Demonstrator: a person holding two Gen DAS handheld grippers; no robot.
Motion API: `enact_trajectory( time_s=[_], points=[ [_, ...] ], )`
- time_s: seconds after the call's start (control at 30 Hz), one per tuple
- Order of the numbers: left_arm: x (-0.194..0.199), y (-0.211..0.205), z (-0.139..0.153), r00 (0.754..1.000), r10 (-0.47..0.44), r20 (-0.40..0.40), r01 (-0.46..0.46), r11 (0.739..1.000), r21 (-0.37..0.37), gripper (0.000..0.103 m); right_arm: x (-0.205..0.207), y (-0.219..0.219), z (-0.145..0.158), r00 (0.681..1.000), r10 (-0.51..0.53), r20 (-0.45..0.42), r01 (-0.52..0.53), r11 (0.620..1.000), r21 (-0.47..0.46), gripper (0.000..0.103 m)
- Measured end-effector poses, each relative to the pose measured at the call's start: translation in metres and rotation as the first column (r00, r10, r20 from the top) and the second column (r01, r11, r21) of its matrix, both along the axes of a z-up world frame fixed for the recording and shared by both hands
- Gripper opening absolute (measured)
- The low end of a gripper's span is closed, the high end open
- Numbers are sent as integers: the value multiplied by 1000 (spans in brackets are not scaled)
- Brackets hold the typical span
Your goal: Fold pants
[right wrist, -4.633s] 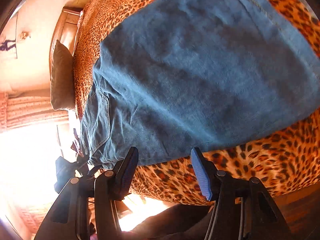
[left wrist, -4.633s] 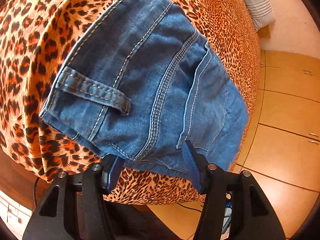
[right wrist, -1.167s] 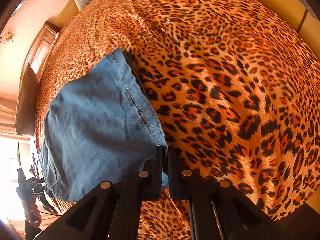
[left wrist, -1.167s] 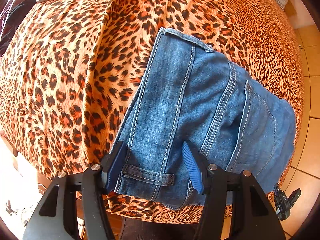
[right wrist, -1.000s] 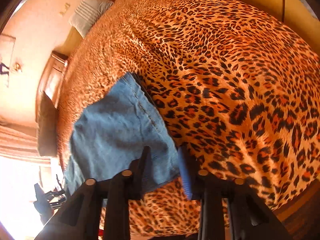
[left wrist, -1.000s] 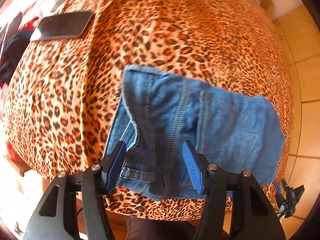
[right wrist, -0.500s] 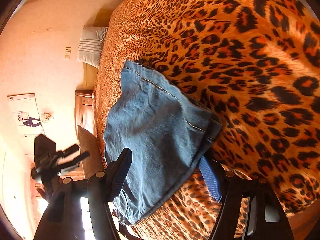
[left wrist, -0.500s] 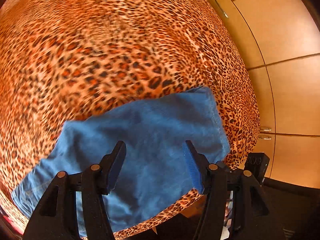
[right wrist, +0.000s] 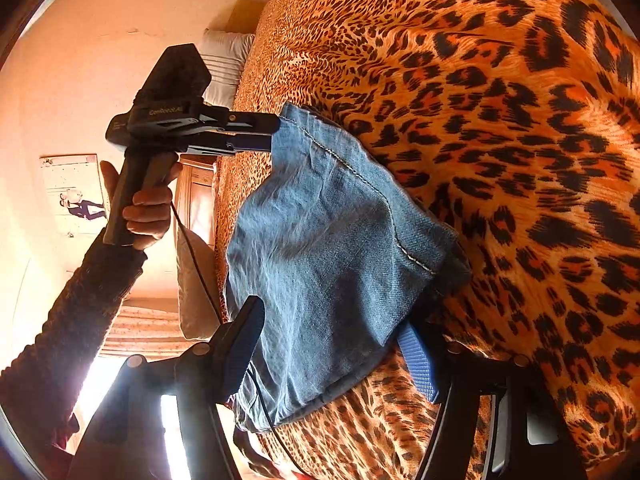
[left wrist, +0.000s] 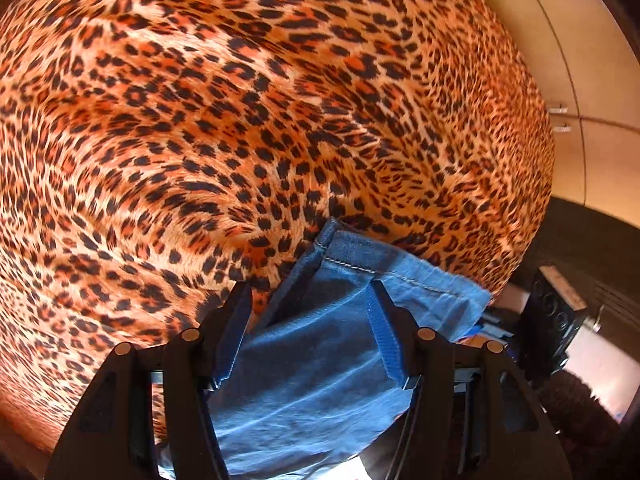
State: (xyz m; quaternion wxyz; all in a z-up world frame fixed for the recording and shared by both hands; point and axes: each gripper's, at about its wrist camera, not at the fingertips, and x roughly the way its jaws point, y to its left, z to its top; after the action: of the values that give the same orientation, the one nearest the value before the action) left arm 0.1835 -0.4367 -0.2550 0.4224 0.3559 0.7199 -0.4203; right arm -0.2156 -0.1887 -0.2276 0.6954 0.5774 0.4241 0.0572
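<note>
Blue jeans [right wrist: 332, 240] lie folded on the leopard-print bedspread [right wrist: 520, 120], their stitched hem end [left wrist: 384, 272] near the bed's edge. My left gripper [left wrist: 308, 288] points down over that hem, open, its blue pads [left wrist: 380, 328] standing wide with denim between them and not pressed. In the right wrist view the left gripper [right wrist: 276, 132] sits at the hem's far corner, held by a hand [right wrist: 148, 208]. My right gripper [right wrist: 332, 320] straddles the near corner. Its jaws are closing but stand wide, the cloth draped over one pad [right wrist: 416, 360].
A striped pillow [right wrist: 224, 64] lies at the head of the bed, with a second cushion [right wrist: 192, 280] and a wooden cabinet [right wrist: 200, 200] beside it. Cupboard doors [left wrist: 580, 60] run along the bed's far side. A black cable [right wrist: 200, 272] hangs from the left gripper.
The left gripper swung from the waistband end over to the hem end and rolled. The right gripper, shut on the hem corner before, opened and sank a little.
</note>
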Motion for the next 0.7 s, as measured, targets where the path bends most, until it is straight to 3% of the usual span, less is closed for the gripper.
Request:
enact_trajectory(
  time_s=[0.1, 0.17, 0.23, 0.3, 0.37, 0.4, 0.43, 0.47, 0.53, 0.6, 0.7],
  points=[
    [-10, -1, -5, 995, -101, 15, 101, 995, 15, 63, -6, -1, 0, 1000, -10, 14, 9, 1000, 14, 66],
    [-23, -1, -5, 983, -183, 18, 183, 983, 7, 74, -8, -2, 0, 1000, -10, 14, 10, 1000, 15, 67],
    [-41, -1, -7, 967, -253, 34, 253, 967, 0, 92, -9, -2, 0, 1000, -12, 14, 12, 1000, 13, 67],
    [-62, -1, -8, 934, -349, 79, 352, 936, -16, 93, -10, -3, 2, 1000, -11, 14, 11, 1000, 10, 67],
    [-72, -1, -5, 924, -373, 90, 377, 926, -35, 93, -10, -3, 2, 1000, -14, 12, 14, 1000, 12, 68],
    [-74, -2, -1, 931, -360, 61, 364, 929, -64, 92, -10, -3, 2, 1000, -16, 11, 16, 1000, 14, 68],
    [-78, -3, 3, 941, -338, 7, 337, 936, -96, 79, -10, -4, 2, 1000, -18, 9, 17, 1000, 17, 68],
    [-82, -4, 4, 945, -326, -33, 320, 941, -110, 76, -10, -5, 2, 1000, -19, 7, 19, 1000, 20, 68],
    [-96, -7, -2, 931, -365, 15, 365, 925, -104, 72, -9, -5, 2, 1000, -25, 2, 25, 999, 22, 68],
    [-102, -7, 0, 935, -353, 33, 355, 929, -103, 70, -10, -5, 2, 999, -43, -7, 43, 999, 23, 68],
    [-96, -4, 1, 958, -279, 74, 285, 954, -93, 45, -10, -7, 1, 994, -96, -44, 97, 995, 10, 61]
  ],
)
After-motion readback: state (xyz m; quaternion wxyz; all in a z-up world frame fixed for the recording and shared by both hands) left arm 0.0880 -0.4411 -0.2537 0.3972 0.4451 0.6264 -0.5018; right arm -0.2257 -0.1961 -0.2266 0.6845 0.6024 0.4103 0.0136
